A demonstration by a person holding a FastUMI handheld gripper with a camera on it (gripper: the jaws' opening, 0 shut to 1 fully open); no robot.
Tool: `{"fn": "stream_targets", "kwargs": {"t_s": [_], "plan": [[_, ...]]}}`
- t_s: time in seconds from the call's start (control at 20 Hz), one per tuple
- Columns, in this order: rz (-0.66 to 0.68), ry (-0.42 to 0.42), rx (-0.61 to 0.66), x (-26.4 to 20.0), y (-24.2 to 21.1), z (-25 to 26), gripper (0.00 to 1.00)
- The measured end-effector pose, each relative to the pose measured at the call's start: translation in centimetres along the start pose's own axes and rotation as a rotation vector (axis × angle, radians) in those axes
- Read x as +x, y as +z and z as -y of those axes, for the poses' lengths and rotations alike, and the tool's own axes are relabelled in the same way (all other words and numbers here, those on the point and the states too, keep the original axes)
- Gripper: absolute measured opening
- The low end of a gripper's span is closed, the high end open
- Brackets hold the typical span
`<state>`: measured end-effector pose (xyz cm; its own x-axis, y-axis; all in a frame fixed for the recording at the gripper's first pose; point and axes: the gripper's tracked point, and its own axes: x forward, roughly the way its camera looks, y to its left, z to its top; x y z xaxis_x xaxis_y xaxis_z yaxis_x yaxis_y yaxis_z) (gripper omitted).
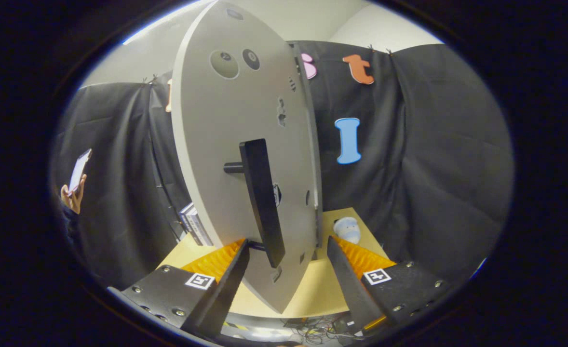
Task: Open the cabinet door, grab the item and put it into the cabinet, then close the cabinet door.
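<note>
Light: even, moderately bright, from overhead | glare: none on cabinet door [231, 159] ahead of the fingers | shadow: soft, under door on table [313, 289] | focus: sharp mid-field | distortion: strong fisheye bowing, dimmer toward edges

Your gripper [288, 250] is held with its two fingers spread wide apart, neither one pressing on anything. The left finger's tip [241, 250] sits just beside the door's handle [263, 202], with the door edge between both fingers.
</note>
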<state>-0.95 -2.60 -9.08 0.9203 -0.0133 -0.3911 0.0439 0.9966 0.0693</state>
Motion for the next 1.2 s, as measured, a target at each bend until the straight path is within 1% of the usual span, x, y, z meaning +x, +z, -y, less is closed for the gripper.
{"fn": "stream_targets", "kwargs": {"t_s": [0.1,0.2,0.35,0.6,0.9,1.2], "plan": [[-0.002,0.018,-0.01,1.2,0.2,-0.8,0.96],[-0.005,0.055,-0.004,2.5,0.2,-1.9,0.97],[-0.013,0.11,-0.003,3.0,0.3,-3.5,0.97],[-0.026,0.194,-0.028,4.9,0.7,-5.5,0.98],[-0.023,0.279,-0.067,8.0,1.0,-9.4,1.0],[-0.024,0.343,-0.081,8.3,1.3,-10.7,1.0]]}}
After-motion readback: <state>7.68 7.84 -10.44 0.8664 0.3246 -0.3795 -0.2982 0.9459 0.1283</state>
